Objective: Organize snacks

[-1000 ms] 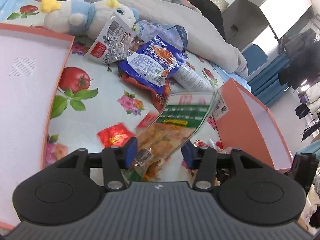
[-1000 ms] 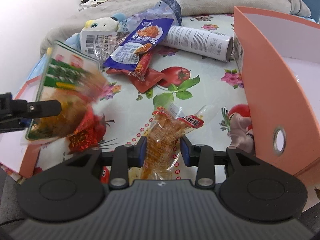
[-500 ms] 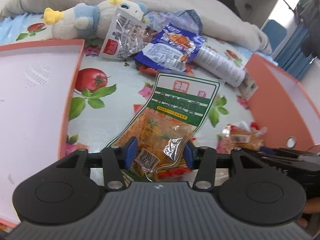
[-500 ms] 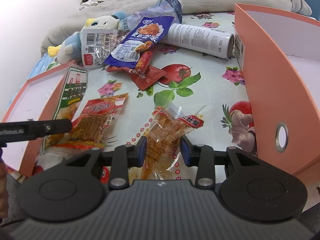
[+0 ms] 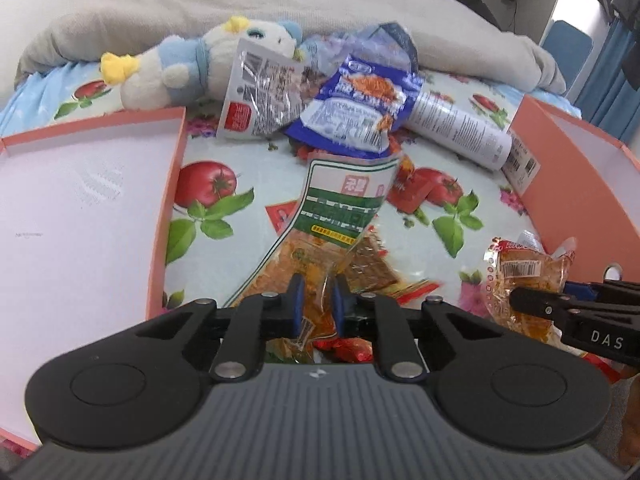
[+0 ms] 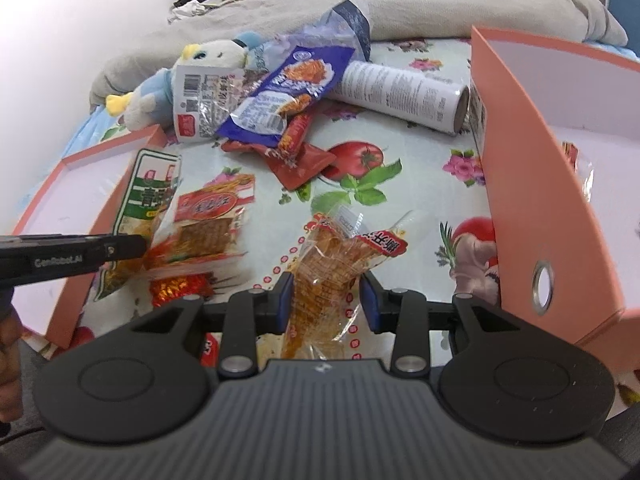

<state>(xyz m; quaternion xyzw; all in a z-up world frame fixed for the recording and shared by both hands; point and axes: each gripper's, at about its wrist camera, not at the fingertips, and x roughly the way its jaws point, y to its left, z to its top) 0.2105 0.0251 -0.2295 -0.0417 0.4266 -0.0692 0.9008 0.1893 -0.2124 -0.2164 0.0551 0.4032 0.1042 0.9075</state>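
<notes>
- Snacks lie scattered on a flowered cloth printed with tomatoes, which covers a bed, between two orange boxes.
- Left tool: its jaws are closing on the lower end of a green-banded snack packet, which stands up between the blue pads; the pads press the clear wrapper.
- Right tool: clamped on a clear packet of orange snack pieces that has a red label at its top.
- Left orange box sits just beside the green-banded snack packet; its white floor shows bare.
- Right orange box stands near the right tool, a metal ring in its wall.
- Farther back lie a blue snack bag, a silver packet, a white tube can and a plush toy.
- Small red packet rests under the blue snack bag's edge.
</notes>
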